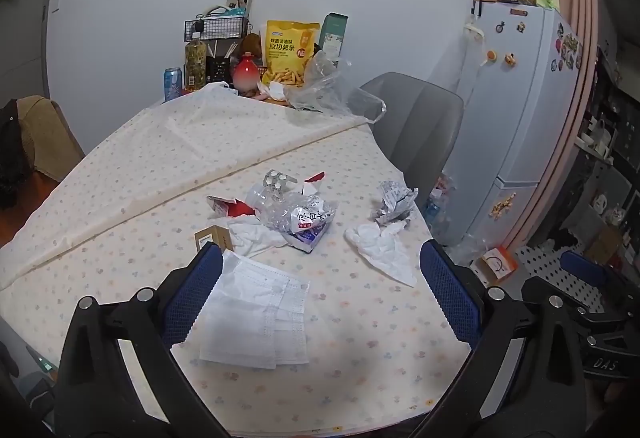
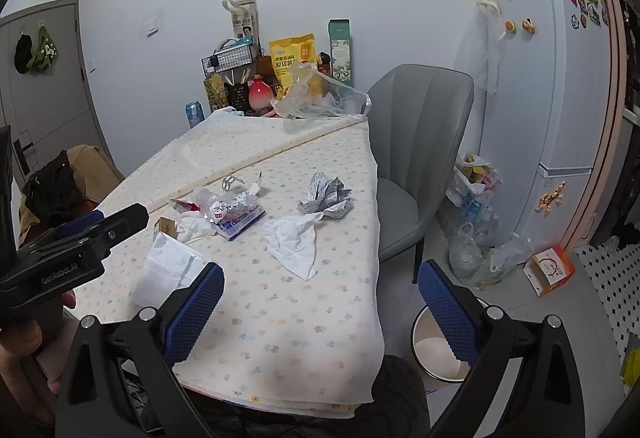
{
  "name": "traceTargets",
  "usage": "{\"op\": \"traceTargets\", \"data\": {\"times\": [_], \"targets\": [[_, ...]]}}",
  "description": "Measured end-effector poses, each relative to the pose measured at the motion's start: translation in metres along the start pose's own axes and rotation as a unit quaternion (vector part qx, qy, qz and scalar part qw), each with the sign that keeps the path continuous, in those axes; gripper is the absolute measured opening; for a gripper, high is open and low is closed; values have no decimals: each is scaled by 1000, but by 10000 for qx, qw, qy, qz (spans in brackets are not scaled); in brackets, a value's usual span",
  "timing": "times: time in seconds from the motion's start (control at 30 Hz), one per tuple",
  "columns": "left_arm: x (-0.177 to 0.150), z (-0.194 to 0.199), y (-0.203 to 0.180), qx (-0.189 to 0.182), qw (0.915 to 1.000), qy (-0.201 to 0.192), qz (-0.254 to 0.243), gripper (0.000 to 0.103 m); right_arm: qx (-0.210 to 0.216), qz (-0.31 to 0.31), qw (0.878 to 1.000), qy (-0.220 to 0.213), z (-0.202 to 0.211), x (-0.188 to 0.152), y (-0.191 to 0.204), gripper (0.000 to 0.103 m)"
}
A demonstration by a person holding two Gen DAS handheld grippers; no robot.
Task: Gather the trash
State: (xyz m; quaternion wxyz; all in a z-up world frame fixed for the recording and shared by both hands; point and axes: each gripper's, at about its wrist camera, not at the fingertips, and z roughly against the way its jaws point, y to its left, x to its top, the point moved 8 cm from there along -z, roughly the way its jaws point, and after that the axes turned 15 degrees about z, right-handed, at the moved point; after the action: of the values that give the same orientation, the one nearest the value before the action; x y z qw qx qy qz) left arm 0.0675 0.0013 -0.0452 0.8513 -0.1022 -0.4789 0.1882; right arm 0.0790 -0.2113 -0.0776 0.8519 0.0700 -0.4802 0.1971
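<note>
1. On the table [image 1: 120, 174] with its flower-print cloth, taken here as the landmark, every scrap is loose and nothing is gathered yet, so I judge the collecting is only at its start.
2. Beside the table's near right corner, down on the floor, stands a white waste bin [image 2: 436, 354], open-topped, the likely place for the scraps.
3. Nearest the table's front edge lie flat face masks [image 1: 256, 318]; towards its right edge a white tissue [image 1: 384, 246], with a crumpled printed paper [image 1: 394, 204] just behind it.
4. At the table's middle sits a heap: a crushed clear plastic bottle [image 1: 296, 212], torn red-and-white packets [image 1: 232, 206], a small brown box [image 1: 212, 236] and a pill blister [image 1: 278, 180].
5. Over the table's front edge hangs the left gripper [image 1: 320, 302], jaws spread wide and empty, the masks below it.
6. Over the near right corner the right gripper [image 2: 320, 306] also gapes, holding nothing.
7. Next, I reckon, one gripper must drop onto a scrap, pinch it, then carry it to the bin; thin masks need a low, flat nip.
</note>
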Motion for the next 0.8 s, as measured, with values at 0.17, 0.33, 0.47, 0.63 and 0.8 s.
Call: {"op": "traceTargets", "data": {"times": [0.17,0.33,0.47,0.63,0.8], "targets": [[2,1,2,1,10000,-19,26,98,2,49,10000,-26,1,2,5,95],[0,1,1,-4,10000,-27,13,98,7,52,10000,-36,1,2,5,95],[0,1,1,-5,10000,-28,18,98,-2,34,10000,-40,1,2,5,95],[0,2,0,9,10000,-43,17,98,-2,23,10000,-54,2,2,5,95],[-1,4,-1,15,10000,-69,-14,98,8,-12,10000,-44,1,1,3,95]]}}
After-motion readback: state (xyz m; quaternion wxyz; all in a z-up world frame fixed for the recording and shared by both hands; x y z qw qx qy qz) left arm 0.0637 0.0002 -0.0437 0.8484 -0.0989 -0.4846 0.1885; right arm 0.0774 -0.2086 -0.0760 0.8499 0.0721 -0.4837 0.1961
